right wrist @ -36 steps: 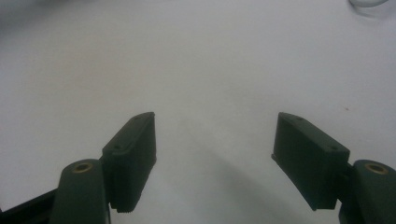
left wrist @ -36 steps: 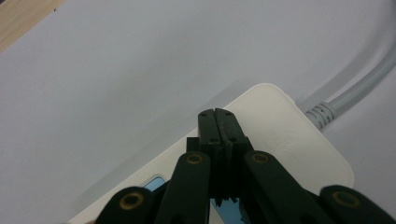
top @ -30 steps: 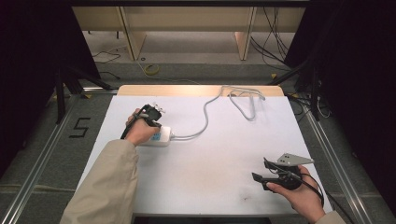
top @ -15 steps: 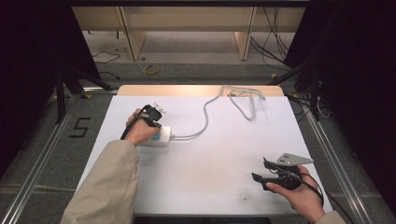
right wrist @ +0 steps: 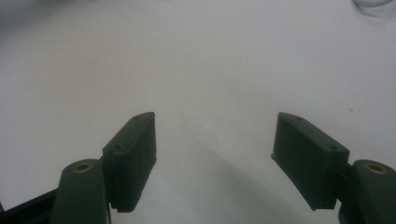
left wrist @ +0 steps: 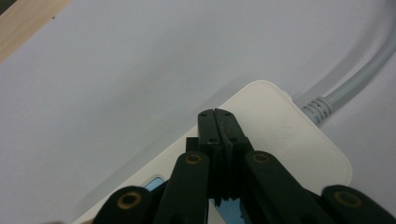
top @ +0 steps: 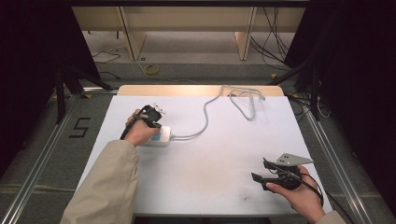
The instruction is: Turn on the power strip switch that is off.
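Nothing has shifted since the earlier frames that we can see. Our left gripper (left wrist: 218, 122) has its jaws pressed together, tips resting over the white power strip (left wrist: 285, 140) at the table's (top: 210, 186) left side, its grey cord (top: 205, 112) trailing away. Our right gripper (right wrist: 215, 154) hovers with jaws spread wide, nothing between them.

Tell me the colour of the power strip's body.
White power strip, seen best in the left gripper view.
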### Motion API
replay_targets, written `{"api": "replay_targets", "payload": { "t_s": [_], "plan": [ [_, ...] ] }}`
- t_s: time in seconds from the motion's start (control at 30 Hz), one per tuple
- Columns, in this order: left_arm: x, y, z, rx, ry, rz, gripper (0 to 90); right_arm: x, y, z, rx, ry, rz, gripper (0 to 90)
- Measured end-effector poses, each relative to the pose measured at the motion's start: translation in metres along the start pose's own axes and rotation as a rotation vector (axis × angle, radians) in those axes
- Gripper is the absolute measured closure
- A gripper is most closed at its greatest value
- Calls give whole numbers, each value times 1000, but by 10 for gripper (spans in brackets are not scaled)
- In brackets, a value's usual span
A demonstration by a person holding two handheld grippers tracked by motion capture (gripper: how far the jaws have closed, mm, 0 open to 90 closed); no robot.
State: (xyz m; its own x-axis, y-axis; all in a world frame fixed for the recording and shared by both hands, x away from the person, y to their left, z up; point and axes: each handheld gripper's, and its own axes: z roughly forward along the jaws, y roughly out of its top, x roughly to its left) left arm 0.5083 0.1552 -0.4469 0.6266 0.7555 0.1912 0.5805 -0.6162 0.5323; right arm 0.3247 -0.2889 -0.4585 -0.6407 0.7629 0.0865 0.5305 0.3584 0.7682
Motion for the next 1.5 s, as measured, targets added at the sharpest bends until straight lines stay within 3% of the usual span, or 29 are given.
{"api": "replay_targets", "payload": {
  "t_s": [0.3,0.43,0.53,0.6,0.67,0.73,0.9,1.03,1.27,1.5],
  "plan": [
    [3,0,-9,-40,6,-35,829,0,0,0,-2,1,0,304],
    [5,-1,-14,-67,-27,-66,775,0,0,0,-3,-2,0,304],
    [7,-2,-18,-94,-25,-75,721,0,0,0,-5,-1,1,303],
    [7,-3,-19,-123,-34,-63,656,0,0,0,-4,-1,2,304],
    [6,-5,-19,-136,-27,-7,552,0,0,0,-4,-1,3,303],
    [6,-6,-21,-139,-26,4,492,0,0,0,-4,-1,4,303],
    [7,-8,-27,-192,-76,-56,384,0,0,0,-2,-2,3,304],
    [4,-11,-29,-217,-105,-58,276,0,0,0,-4,-1,2,303],
    [-3,-15,-36,-239,-119,-63,241,0,0,0,-3,0,3,302],
    [-15,-20,-45,-255,-134,-34,232,0,0,0,-3,-1,2,302]
  ]
}}
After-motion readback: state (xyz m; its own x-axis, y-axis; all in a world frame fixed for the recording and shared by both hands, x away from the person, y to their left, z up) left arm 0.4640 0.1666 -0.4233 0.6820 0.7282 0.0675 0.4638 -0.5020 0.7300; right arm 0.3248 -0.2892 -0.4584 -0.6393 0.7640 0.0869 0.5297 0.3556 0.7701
